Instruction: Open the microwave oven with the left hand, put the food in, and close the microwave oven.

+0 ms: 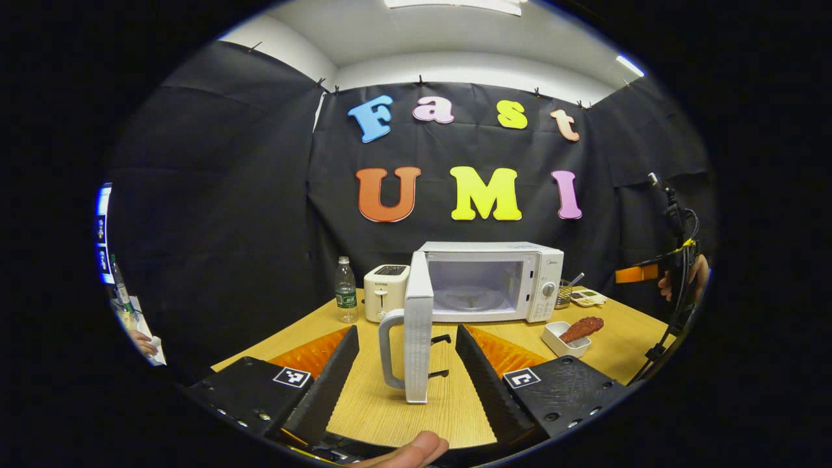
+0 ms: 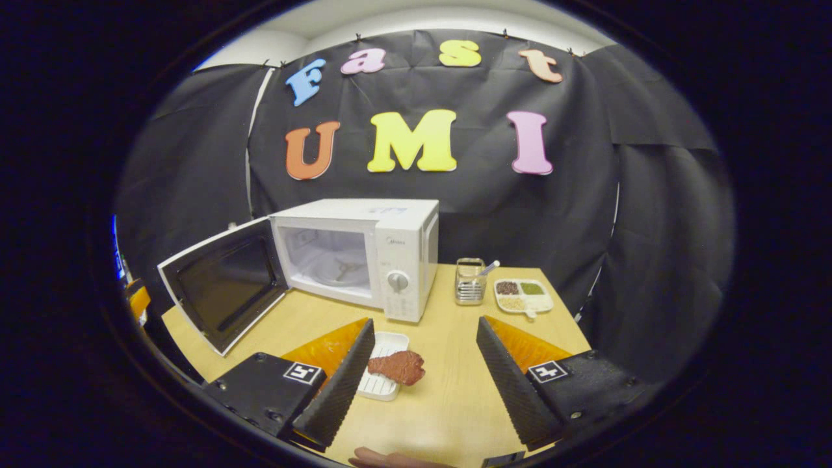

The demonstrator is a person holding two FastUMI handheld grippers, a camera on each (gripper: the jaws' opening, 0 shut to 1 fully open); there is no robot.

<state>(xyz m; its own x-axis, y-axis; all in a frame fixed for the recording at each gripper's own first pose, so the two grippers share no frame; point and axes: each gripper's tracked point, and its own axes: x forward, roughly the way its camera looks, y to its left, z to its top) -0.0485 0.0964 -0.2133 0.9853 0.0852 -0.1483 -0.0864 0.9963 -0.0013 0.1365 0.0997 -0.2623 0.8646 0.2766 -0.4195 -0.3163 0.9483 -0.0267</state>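
Right gripper view: food point(image 2: 397, 366) (on tray) between jaws.

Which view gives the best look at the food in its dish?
The right gripper view: the reddish food lies close ahead on the white dish, seen from above between open fingers. In the left gripper view the same food is smaller, off to the side.

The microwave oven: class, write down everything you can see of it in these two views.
The microwave oven is a white box, plastic or painted metal by its look, standing on the wooden table before the black cloth. Its door, with a dark window and a white loop handle, is swung wide open on its left hinge. The pale cavity holds a round turntable. A knob sits on the right-hand control panel. No hand-held gripper touches it.
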